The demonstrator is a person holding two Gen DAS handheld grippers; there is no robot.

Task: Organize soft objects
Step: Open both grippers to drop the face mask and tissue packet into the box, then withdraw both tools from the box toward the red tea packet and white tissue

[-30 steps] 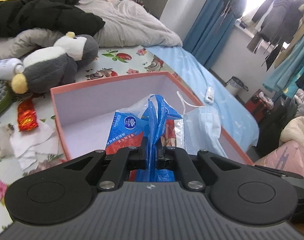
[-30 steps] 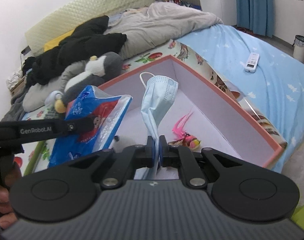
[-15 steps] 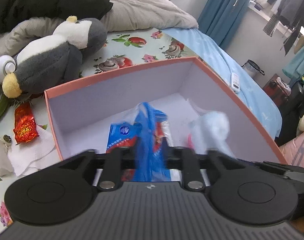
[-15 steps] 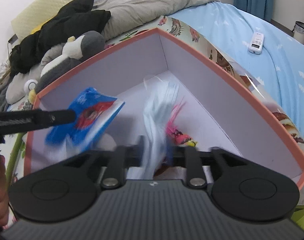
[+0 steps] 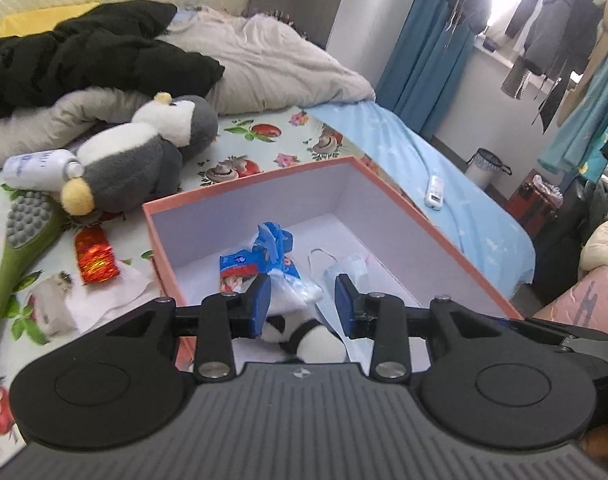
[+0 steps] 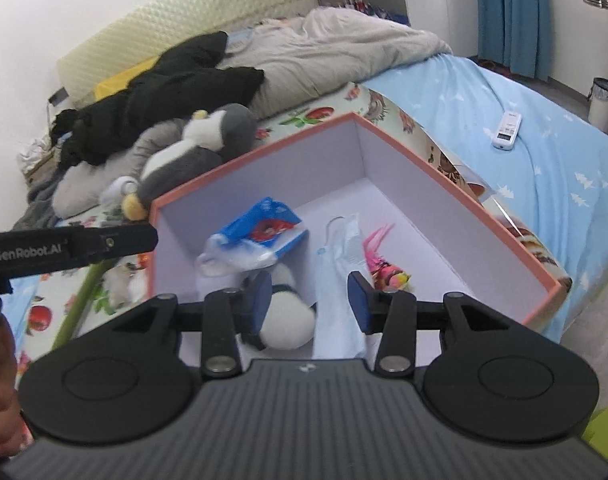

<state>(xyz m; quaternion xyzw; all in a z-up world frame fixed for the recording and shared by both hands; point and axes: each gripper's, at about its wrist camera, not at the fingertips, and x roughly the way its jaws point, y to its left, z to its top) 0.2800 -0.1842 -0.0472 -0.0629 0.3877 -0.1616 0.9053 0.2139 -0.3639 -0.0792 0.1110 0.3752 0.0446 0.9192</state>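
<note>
Penguin plush [image 5: 140, 160] lies beside box [image 5: 240, 192]; both hand-held grippers [image 5: 302, 300] [image 6: 310, 296] gape apart, empty.

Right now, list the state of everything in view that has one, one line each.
Left gripper: open, holding nothing.
Right gripper: open, holding nothing.
Pink cardboard box: lidless, on the bed.
Blue tissue pack: lying in the box.
Pale blue face mask: lying in the box.
Grey plush penguin: lying outside the box.

Box [image 6: 456, 196] salmon-pink rim, white inside; penguin plush [image 5: 136, 160] grey-white.
</note>
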